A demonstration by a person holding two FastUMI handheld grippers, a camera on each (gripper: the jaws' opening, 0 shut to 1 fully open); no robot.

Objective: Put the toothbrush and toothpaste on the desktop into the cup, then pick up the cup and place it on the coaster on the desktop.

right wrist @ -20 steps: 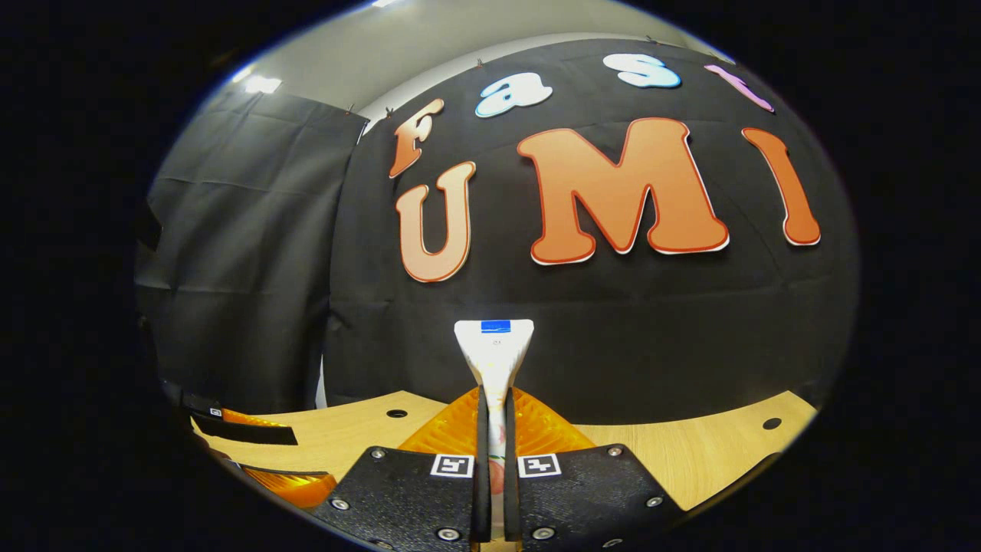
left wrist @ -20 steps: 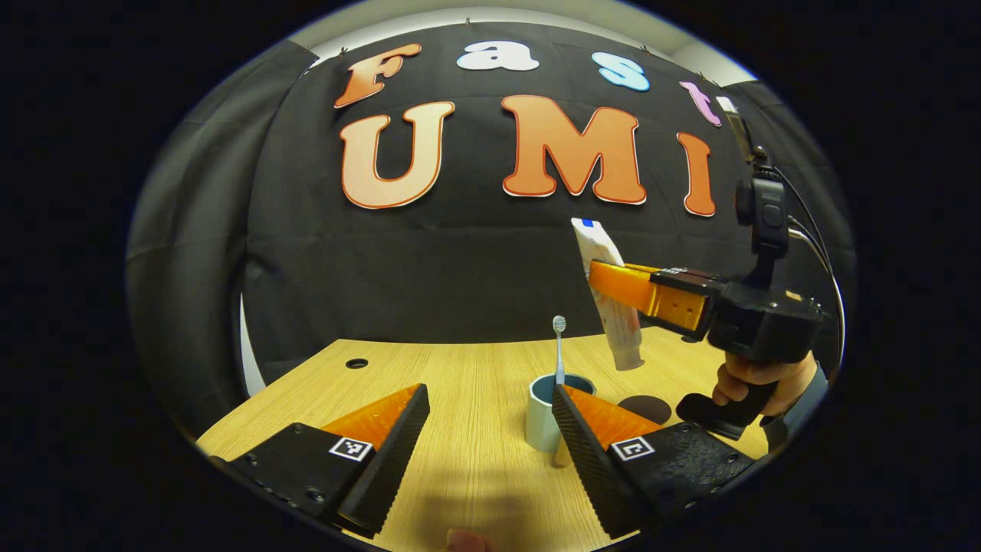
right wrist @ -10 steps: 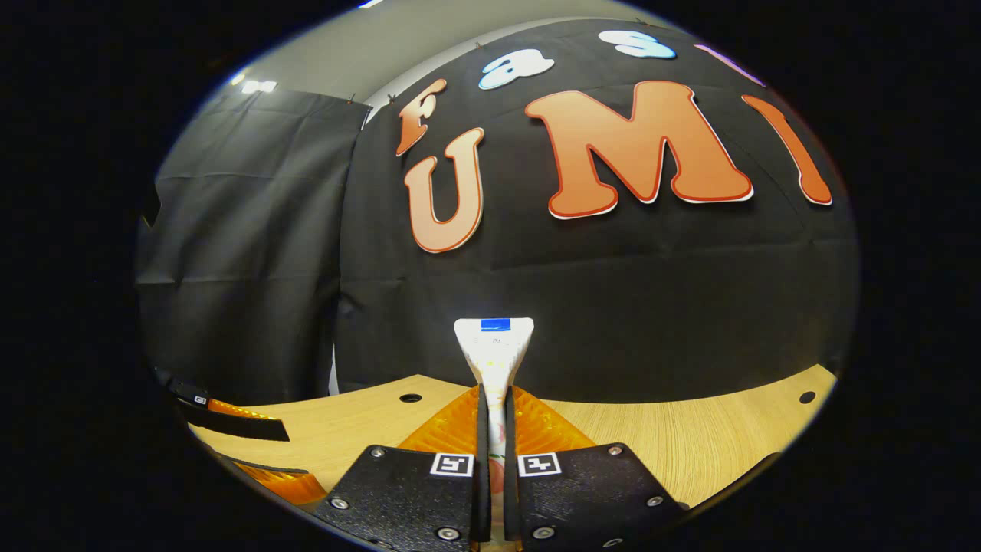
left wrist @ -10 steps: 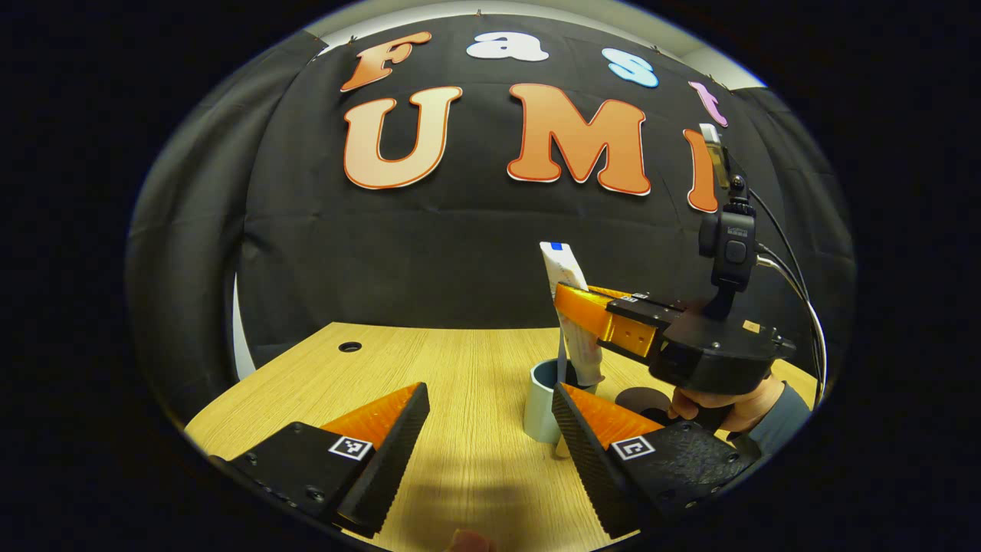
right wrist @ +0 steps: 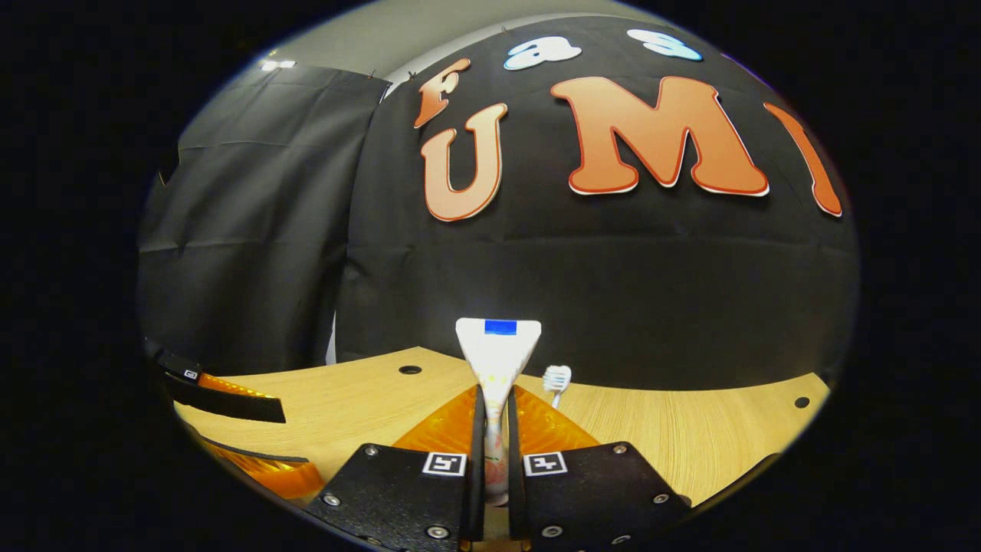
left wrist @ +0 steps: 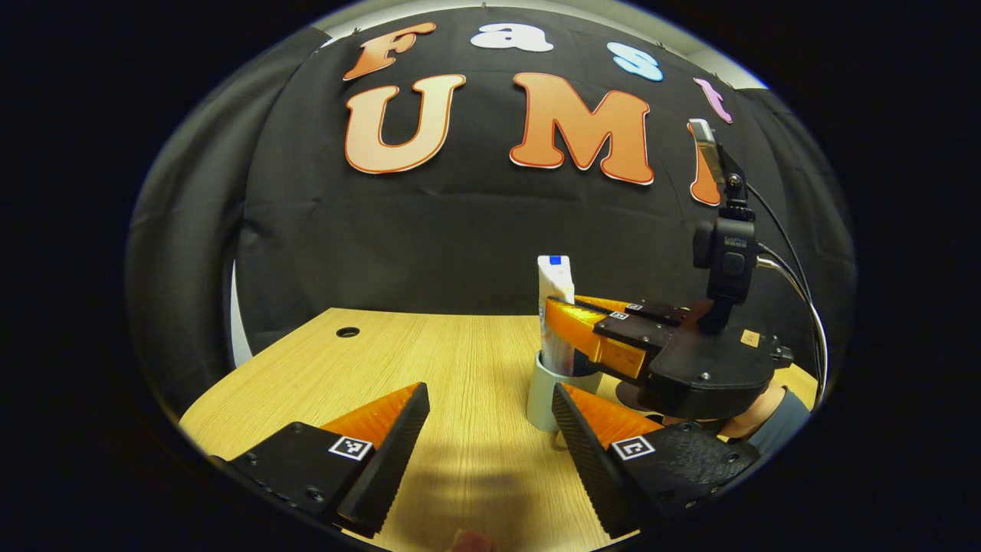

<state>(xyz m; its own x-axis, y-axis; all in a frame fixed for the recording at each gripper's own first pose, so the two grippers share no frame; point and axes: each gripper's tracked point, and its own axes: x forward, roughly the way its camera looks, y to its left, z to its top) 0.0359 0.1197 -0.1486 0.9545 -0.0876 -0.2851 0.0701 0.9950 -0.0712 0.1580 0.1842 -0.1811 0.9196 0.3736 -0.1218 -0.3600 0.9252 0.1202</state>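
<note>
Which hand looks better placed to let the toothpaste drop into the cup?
The right. The right gripper has its jaws clamped on the toothpaste, whose lower end already sits inside the cup. The left gripper hangs open, short of the cup, holding nothing.

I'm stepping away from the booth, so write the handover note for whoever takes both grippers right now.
Right gripper: shut on the toothpaste, holding it upright with its lower end inside the cup.
Left gripper: open, holding nothing, low over the desktop just in front of the cup.
Toothbrush: its head pokes up beside the tube, apparently in the cup.
Coaster: dark disc behind the cup, mostly hidden by the right gripper.
Left: release the toothpaste, then lift the cup onto the coaster.
</note>
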